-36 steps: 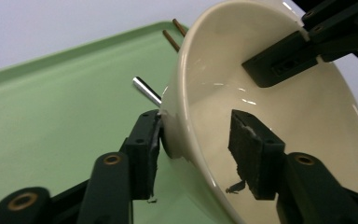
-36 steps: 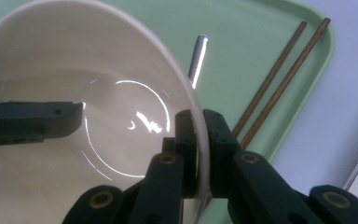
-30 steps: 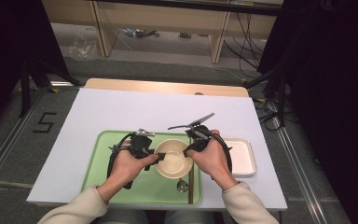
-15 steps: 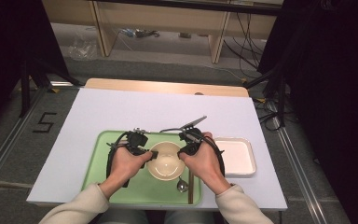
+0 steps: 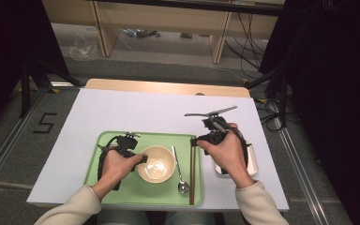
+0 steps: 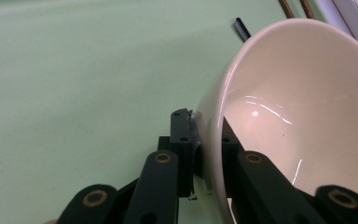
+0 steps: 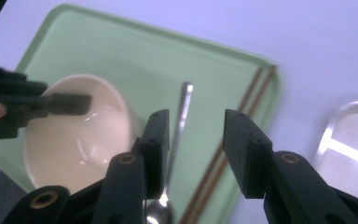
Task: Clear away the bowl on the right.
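The left gripper (image 5: 138, 159) has its fingers (image 6: 182, 140) clamped on the left rim of the cream bowl (image 5: 156, 163), which sits mid-tray on the green tray (image 5: 122, 192). The right gripper (image 7: 193, 149), fingers apart and just opened with nothing between them, hovers by the tray's right edge. The spoon (image 5: 178, 169) and chopsticks (image 5: 191, 174) lie lengthwise, near to far, right of the bowl; bare tabletop (image 5: 136, 110) lies beyond.
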A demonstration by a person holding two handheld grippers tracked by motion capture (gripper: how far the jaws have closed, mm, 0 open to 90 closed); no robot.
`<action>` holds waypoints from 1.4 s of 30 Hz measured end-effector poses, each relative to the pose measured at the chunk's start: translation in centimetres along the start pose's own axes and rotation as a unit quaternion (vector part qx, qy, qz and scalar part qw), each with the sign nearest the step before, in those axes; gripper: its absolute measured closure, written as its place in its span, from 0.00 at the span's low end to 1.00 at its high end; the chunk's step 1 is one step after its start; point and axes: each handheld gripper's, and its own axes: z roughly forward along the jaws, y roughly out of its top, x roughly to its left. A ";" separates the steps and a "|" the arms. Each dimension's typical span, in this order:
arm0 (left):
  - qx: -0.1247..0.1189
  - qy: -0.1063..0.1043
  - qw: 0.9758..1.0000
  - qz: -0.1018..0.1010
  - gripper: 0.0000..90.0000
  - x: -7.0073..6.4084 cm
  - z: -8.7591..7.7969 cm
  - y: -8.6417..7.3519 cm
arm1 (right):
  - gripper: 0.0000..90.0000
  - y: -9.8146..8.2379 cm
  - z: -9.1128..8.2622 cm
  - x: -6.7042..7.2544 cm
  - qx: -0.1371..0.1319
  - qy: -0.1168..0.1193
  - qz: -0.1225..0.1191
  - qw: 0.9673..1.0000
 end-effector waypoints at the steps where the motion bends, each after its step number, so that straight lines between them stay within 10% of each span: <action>1: 0.002 -0.001 1.000 -0.004 0.92 0.1 0.1 -0.1 | 0.69 0.0 -0.3 -1.0 -0.003 -0.005 0.007 1.000; 7: 0.001 -0.011 1.000 -0.018 0.91 0.0 0.6 -0.1 | 0.68 0.1 -0.9 -4.2 0.016 -0.031 0.098 0.995; 17: -0.010 -0.023 0.999 -0.033 0.90 0.3 1.2 -0.3 | 0.66 -0.8 -0.7 -9.3 0.030 -0.060 0.128 0.990; 25: -0.054 -0.008 0.997 0.047 0.69 0.0 1.5 -0.6 | 0.62 -1.6 -0.3 -11.5 0.054 -0.081 0.151 0.984; 31: -0.084 0.032 0.989 0.115 0.42 0.2 -0.2 -0.6 | 0.61 -1.7 -0.3 -12.2 0.059 -0.083 0.167 0.981; 39: -0.173 0.050 0.975 0.129 0.32 0.9 -4.4 -2.3 | 0.60 -2.3 -1.2 -14.0 0.058 -0.100 0.168 0.979; 42: -0.193 0.044 0.974 0.111 0.31 1.5 -5.4 -3.6 | 0.60 -2.6 -1.5 -14.9 0.058 -0.106 0.157 0.980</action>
